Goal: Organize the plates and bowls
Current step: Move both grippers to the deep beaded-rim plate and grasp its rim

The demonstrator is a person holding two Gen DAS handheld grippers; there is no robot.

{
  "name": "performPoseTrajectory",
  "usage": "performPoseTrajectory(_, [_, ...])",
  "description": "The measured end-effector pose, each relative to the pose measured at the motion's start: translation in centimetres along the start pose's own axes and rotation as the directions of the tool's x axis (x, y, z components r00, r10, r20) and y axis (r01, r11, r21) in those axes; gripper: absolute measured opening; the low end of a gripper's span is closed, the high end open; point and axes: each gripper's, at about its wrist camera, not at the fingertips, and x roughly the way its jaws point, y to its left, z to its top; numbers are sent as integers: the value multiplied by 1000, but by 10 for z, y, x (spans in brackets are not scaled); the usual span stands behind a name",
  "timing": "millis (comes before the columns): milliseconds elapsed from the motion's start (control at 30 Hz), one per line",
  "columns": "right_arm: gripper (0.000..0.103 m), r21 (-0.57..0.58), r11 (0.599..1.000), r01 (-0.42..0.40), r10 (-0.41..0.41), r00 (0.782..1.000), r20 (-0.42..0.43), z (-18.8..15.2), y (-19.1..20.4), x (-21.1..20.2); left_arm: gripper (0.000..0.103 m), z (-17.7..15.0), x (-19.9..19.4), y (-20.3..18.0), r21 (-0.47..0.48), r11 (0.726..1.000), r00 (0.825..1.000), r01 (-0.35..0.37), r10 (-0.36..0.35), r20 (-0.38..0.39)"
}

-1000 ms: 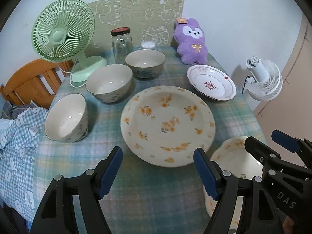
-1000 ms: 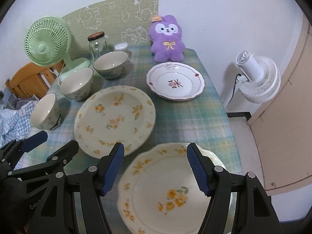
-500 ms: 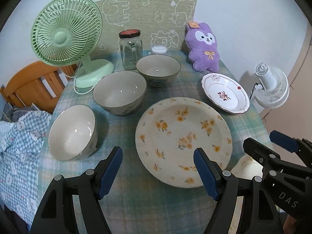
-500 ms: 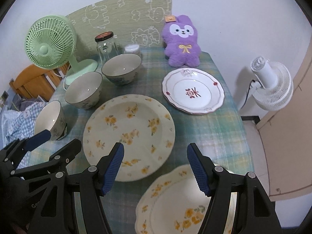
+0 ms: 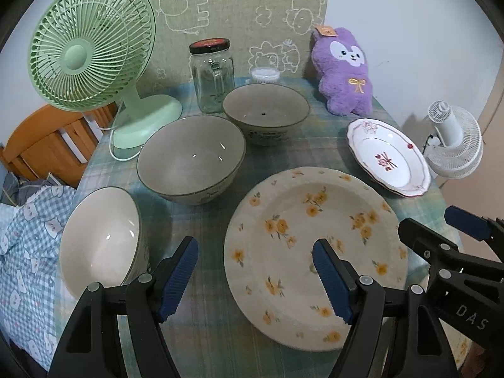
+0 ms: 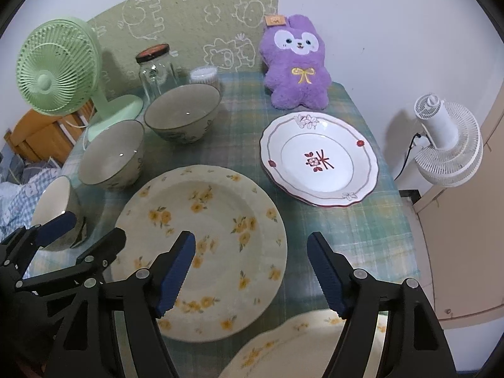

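Both grippers have advanced over the table since the earlier frames; the scalloped floral plate point(image 6: 302, 343) now sits mostly beneath the right gripper point(image 6: 250, 275). Its jaws are opening, nothing between them. Left gripper point(image 5: 256, 278): fingers apart, empty, straddling the near left rim of the large floral plate point(image 5: 315, 252). Three bowls line the left side: near bowl point(image 5: 100, 242), middle bowl point(image 5: 190, 159), far bowl point(image 5: 266, 113). The red-trimmed plate point(image 6: 318, 160) lies far right. Risk: descending fingers could strike a plate rim and tip it, since both grippers crowd one plate.
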Motion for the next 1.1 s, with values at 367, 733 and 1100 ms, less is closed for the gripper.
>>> performPoseTrajectory(367, [76, 43, 999, 15, -12, 999, -50, 6, -3, 48, 76, 2, 39, 3, -43, 999, 999, -20, 19, -38])
performPoseTrajectory(733, [76, 38, 999, 14, -11, 997, -78, 8, -9, 75, 71, 2, 63, 0, -51, 998, 996, -21, 16, -85])
performPoseTrajectory(1100, [68, 61, 998, 16, -10, 995, -98, 9, -11, 89, 51, 0, 76, 1, -72, 996, 992, -44, 35, -120])
